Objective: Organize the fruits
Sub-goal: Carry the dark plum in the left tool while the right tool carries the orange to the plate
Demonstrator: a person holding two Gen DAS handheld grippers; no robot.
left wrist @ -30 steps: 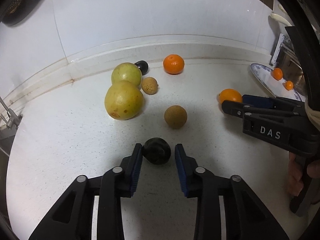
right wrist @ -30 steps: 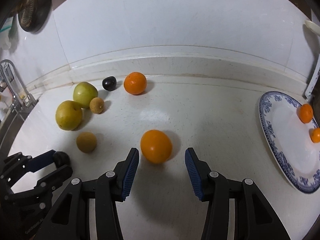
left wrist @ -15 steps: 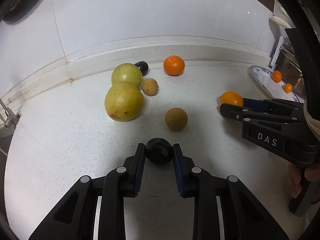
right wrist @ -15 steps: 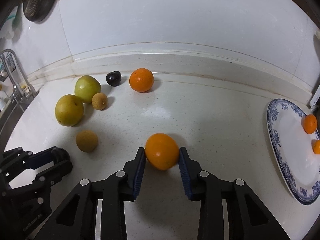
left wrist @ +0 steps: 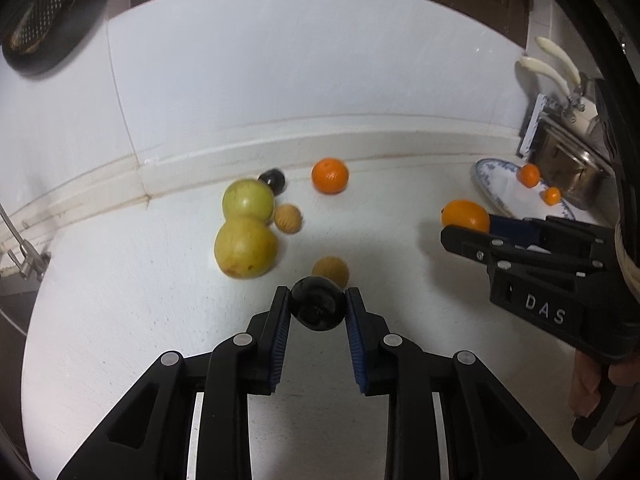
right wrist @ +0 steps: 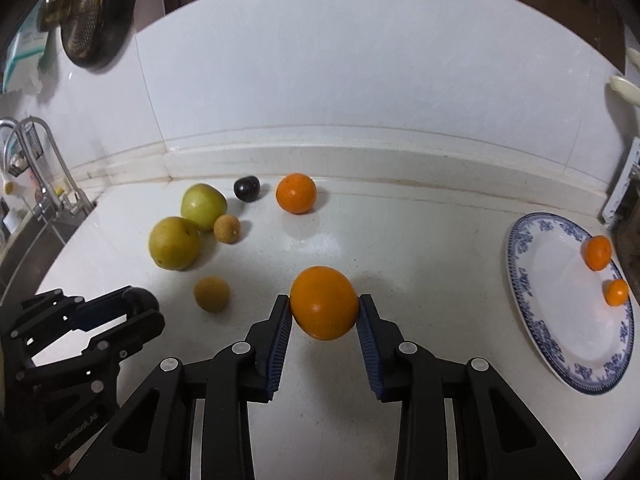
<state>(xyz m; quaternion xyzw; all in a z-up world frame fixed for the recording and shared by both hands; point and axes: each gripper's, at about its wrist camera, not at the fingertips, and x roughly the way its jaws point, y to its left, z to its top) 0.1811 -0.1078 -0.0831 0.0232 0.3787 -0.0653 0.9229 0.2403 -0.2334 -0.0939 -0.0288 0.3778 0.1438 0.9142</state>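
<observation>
A white kitchen counter (right wrist: pixel 420 300) seen from two handheld grippers; at the far left, a sink with a chrome tap (right wrist: pixel 36 160); on the wall above it, a dark hanging strainer (right wrist: pixel 86 24). Next along, the left gripper (left wrist: pixel 318 306) is clenched on a dark plum (left wrist: pixel 317 303), its blue pads pressing both sides of the fruit; whether the plum is touching the counter I cannot tell. Just behind the plum lies a small brown fruit (left wrist: pixel 331 270); farther back, two yellow-green pears (right wrist: pixel 188 226) sit touching each other, with another small brown fruit (right wrist: pixel 227 229) beside them and a second dark plum (right wrist: pixel 247 188) near the wall. To the right of that plum, a loose orange (right wrist: pixel 296 193) rests close to the backsplash. Near the middle, the right gripper (right wrist: pixel 324 312) is clamped on a large orange (right wrist: pixel 323 302), held between its blue pads. At the far right, a blue-and-white patterned plate (right wrist: pixel 536 340) lies flat on the counter; two small tangerines (right wrist: pixel 598 253) sit on its far edge, apart from each other.
</observation>
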